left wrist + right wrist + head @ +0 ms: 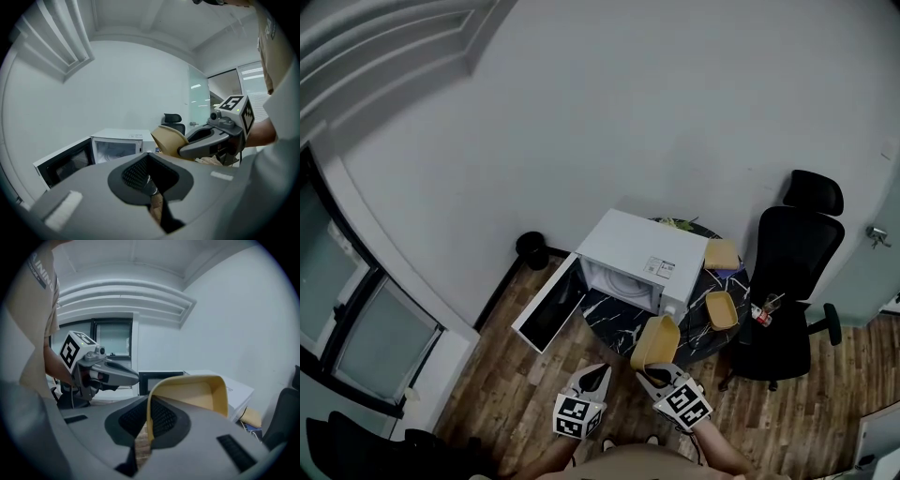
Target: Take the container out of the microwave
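**Container clear of the microwave, held at one wall.** The right gripper (655, 373) has its jaws closed on one side wall of the yellow container (656, 341). It holds the container tilted above the near edge of the table (609, 312), in front of the microwave (630, 253). The interior of the container that shows in the right gripper view looks empty. The left gripper (597, 371) hangs just beside it with its jaws drawn together on nothing. The door (547, 306) of the microwave stands open and juts past the table's edge.

The task appears nearly done, with only the set-down left. The main risk is the grip. A pinch on a single thin wall lets the container pivot or slide out between the pads, and it would fall to the floor (546, 401) if it were swung quickly. A second risk is knocking the two other containers (721, 310) already on the table, which narrow the free space on the right side.
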Demonstrator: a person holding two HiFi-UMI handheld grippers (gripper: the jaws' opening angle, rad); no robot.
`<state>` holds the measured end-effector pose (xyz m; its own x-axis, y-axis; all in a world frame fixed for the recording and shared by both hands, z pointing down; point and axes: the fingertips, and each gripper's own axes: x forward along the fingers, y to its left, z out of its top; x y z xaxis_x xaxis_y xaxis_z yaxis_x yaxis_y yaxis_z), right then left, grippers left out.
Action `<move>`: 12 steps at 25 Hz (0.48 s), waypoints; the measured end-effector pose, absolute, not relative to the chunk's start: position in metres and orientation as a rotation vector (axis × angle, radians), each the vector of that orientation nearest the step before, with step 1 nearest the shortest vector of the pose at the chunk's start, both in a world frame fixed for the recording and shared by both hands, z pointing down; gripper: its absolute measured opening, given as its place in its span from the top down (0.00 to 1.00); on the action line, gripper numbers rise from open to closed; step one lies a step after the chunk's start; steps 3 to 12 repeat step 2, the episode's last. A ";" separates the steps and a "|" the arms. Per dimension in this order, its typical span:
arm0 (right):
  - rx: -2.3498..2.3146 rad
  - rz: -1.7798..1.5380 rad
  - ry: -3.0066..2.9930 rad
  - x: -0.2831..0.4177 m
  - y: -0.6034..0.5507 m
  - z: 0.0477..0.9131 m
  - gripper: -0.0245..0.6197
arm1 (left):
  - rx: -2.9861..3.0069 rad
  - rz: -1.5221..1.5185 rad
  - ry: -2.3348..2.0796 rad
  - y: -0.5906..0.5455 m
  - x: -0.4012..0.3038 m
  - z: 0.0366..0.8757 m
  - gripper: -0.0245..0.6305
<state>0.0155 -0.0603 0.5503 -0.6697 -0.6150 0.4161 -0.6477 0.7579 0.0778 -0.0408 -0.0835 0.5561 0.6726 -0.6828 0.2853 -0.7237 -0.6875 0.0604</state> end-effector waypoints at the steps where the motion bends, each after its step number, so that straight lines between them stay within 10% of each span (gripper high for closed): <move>1: 0.961 0.105 -2.530 0.016 -0.062 0.552 0.94 | 2.714 0.354 -1.152 -0.085 -0.040 0.556 0.95; 12: 0.962 0.105 -2.527 0.017 -0.063 0.553 0.94 | 2.712 0.348 -1.151 -0.087 -0.040 0.557 0.95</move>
